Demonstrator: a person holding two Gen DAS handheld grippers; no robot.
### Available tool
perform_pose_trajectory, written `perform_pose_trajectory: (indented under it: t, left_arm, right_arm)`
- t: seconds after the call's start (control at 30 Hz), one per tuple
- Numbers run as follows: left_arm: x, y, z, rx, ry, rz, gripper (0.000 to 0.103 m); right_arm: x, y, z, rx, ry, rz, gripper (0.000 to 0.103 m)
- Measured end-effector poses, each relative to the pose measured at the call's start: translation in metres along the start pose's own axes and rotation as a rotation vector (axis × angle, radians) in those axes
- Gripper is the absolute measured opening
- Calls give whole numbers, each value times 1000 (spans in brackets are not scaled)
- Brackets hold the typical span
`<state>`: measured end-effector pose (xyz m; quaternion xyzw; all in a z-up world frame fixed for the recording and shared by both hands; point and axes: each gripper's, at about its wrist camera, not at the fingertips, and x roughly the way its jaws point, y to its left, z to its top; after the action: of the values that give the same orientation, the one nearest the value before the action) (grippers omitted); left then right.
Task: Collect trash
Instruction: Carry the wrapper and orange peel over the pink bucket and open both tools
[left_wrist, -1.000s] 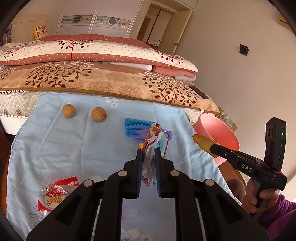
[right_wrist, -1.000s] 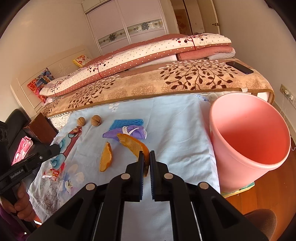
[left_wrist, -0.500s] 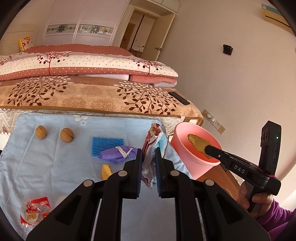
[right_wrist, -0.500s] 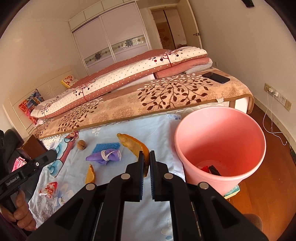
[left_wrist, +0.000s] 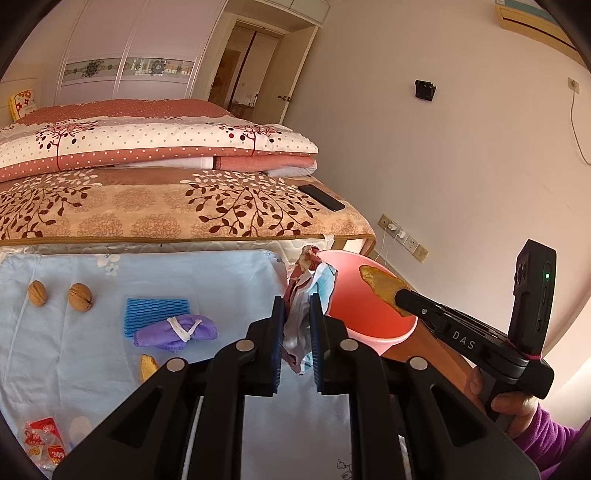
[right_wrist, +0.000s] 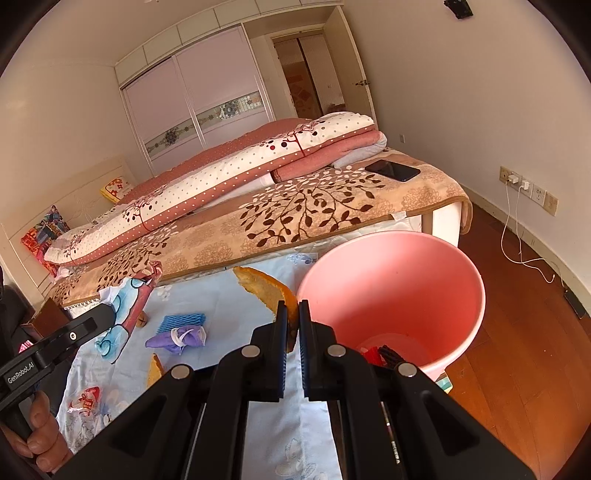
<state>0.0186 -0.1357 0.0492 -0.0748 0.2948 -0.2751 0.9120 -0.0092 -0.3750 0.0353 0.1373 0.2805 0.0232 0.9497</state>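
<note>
Your left gripper (left_wrist: 296, 306) is clamped on a crumpled wrapper (left_wrist: 308, 284), red, white and pale blue, held above the light blue cloth (left_wrist: 221, 280) near its right edge. Your right gripper (right_wrist: 292, 314) is pinched tight on an orange peel (right_wrist: 267, 286), which pokes out past the fingertips, just left of the pink bin (right_wrist: 399, 280). The bin stands on the wooden floor to the right of the cloth, with some dark and red scraps at its bottom. On the cloth to the left lie a purple bundle (left_wrist: 177, 330), a blue foam net (left_wrist: 157, 308), two walnuts (left_wrist: 79, 297), another peel piece (left_wrist: 147, 365) and, nearest you, a red snack packet (left_wrist: 44, 439). A bed with folded quilts lies beyond.
</note>
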Motion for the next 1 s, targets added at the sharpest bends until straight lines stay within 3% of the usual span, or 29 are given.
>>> perform_pose_trajectory:
  t: [1.0]
  left_arm:
    - [83, -71, 6, 85, 77, -66, 13]
  right_arm:
    - [-14, -88, 4, 153, -50, -118, 5]
